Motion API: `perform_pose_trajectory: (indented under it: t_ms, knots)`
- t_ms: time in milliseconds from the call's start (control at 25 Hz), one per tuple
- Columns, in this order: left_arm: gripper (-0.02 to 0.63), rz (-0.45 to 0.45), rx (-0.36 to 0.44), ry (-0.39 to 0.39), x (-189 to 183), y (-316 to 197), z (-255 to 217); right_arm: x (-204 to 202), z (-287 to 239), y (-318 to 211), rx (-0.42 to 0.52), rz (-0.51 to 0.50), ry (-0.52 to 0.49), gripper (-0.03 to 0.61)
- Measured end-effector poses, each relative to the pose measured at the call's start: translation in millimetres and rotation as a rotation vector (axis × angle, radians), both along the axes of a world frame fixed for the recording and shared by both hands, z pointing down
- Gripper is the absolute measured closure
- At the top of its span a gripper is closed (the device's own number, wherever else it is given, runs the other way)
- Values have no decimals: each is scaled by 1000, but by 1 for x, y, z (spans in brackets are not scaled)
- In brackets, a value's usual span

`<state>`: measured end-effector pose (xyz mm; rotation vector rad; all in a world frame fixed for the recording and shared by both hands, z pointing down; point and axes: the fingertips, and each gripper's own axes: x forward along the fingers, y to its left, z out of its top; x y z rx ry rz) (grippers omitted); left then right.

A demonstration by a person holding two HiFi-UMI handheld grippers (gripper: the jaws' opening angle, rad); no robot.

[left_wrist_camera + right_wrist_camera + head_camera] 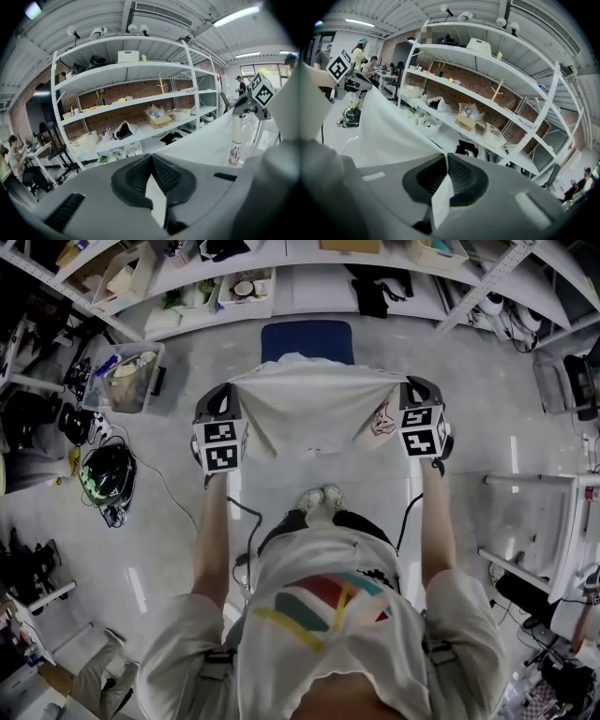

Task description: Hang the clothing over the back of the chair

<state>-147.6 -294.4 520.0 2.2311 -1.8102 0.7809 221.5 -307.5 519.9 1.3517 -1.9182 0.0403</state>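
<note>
A white T-shirt (314,409) hangs stretched between my two grippers, just in front of a blue chair (307,338) whose seat or back shows above the cloth. My left gripper (230,395) is shut on the shirt's left top corner. My right gripper (412,388) is shut on the right corner. In the left gripper view a white fold (157,199) is pinched between the shut jaws of the left gripper (151,161), and the cloth (211,140) runs off to the right. In the right gripper view the right gripper (446,160) pinches a fold (440,197), with the cloth (389,126) spreading left.
White shelving (309,287) with bins and dark clothes stands behind the chair. On the floor to the left are a clear storage box (131,376) and a helmet (106,472). A white frame (553,521) stands at the right. My shoes (321,500) show under the shirt.
</note>
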Motion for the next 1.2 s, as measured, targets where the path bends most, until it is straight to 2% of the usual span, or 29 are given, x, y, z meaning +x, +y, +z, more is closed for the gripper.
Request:
perform_pose_trajectory:
  t_ms: [400, 800, 1000, 1200]
  knots:
    - [600, -18, -58, -42, -10, -35, 38, -11, 32, -21, -63, -41, 44, 571]
    - [600, -19, -163, -23, -11, -43, 79, -13, 65, -38, -126, -65, 89, 571]
    - [600, -19, -207, -20, -10, -40, 97, -12, 92, -37, -184, -47, 80, 571]
    - [598, -45, -194, 35, -6, -34, 98, -11, 109, -27, -208, -15, 25, 569]
